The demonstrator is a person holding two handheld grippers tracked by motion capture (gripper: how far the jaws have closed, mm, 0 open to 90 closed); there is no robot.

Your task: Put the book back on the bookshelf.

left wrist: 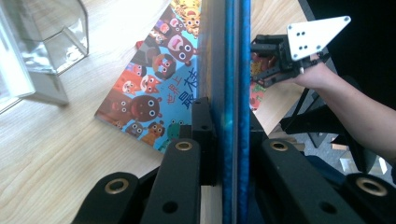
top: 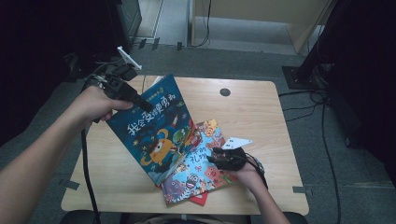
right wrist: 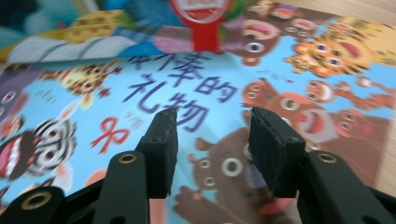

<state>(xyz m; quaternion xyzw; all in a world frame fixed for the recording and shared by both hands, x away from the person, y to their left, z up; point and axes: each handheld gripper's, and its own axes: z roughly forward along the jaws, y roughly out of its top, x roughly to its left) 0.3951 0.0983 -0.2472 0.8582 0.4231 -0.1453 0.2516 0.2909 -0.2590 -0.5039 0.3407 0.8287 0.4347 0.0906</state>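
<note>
On the light wooden table (top: 261, 121), centre-left: dark blue picture book w/ orange monster cover (top: 156, 128), thin, glossy, being held tilted w/ its upper-left corner raised off the surface and its lower edge lying over the next item.
- Left gripper (top: 140, 105), black, two-jaw, w/ grey three-cornered plate: jaws clamping tight on that book's upper-left corner; in the left gripper view the book's edge (left wrist: 232, 93) is running straight up between the two pads, both pressing on it.
- Light blue picture book w/ cartoon animals cover (top: 201, 163): lying flat on the table, partly under the dark blue one; also showing in the left gripper view (left wrist: 154, 88) and the right gripper view (right wrist: 280, 70).
- Red item (top: 201, 199): a corner peeking out under the light blue book's near edge; can't tell what it is.
- Right gripper (top: 215, 156), black, same type: sitting at the light blue book's right edge, jaws parted, nothing between the pads; cover showing through the gap just beyond them. Contact w/ cover: can't tell.
- Clear plastic stand (left wrist: 42, 42): standing on the table beside the books, in the left gripper view.
</note>
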